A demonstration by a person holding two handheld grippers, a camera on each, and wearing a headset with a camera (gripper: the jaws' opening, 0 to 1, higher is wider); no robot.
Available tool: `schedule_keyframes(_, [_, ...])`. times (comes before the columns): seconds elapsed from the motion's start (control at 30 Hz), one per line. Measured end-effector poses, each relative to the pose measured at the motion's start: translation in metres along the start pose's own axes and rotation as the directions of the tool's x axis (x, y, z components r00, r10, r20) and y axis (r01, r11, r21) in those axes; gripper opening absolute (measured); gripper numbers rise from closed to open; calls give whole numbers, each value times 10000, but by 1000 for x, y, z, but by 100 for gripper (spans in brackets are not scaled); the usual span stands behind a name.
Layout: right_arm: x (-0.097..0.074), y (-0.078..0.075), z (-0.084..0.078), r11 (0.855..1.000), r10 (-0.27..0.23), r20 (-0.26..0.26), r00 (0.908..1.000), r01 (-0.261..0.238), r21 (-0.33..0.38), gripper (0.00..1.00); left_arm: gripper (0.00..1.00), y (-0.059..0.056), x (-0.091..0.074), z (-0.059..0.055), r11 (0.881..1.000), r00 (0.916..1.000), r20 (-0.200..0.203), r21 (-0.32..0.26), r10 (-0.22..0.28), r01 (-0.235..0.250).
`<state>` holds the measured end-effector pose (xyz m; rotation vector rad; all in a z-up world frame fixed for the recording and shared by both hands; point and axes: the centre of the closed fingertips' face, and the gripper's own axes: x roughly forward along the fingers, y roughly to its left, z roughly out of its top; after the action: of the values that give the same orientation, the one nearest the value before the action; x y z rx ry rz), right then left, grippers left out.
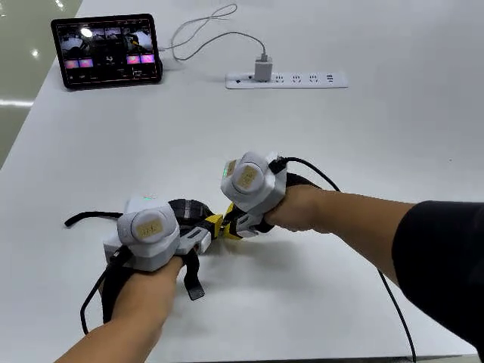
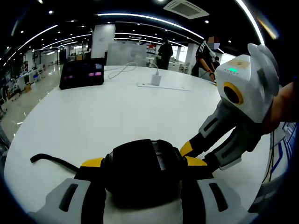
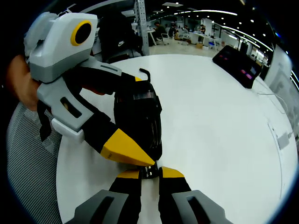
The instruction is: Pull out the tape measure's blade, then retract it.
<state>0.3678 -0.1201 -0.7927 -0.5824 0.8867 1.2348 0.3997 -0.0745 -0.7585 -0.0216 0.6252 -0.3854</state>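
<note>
While the left gripper [image 2: 144, 162] is clamping the tape measure [image 3: 138, 116] steady on the table [image 1: 340, 128], the right gripper [image 3: 149, 173] is pinching its blade tip [image 3: 149, 169], seemingly readying to draw it out.

Tape measure [image 2: 142, 170] was plain black all over, and so was its strap [image 2: 49, 160]. The left gripper [image 2: 142, 163] and right gripper [image 3: 149, 172] both had white-and-grey shells, black jaws and bright yellow tips, plus a pale yellow square label [image 1: 246, 178] on top. The table [image 1: 363, 136] was white, same for the far power strip [image 1: 302, 79] and cable [image 1: 200, 34]. Far left, the tablet [image 1: 107, 50] was dark with pink tiles on screen. The sleeve [image 1: 446, 265] near right was black.
</note>
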Motion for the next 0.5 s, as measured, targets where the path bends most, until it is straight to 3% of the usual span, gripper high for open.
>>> schedule_keyframes(0.5, [4, 1, 4, 9999, 77, 153, 9999, -78, 93, 10, 61, 0, 0, 0, 10000, 10000, 7, -29, -28, 28])
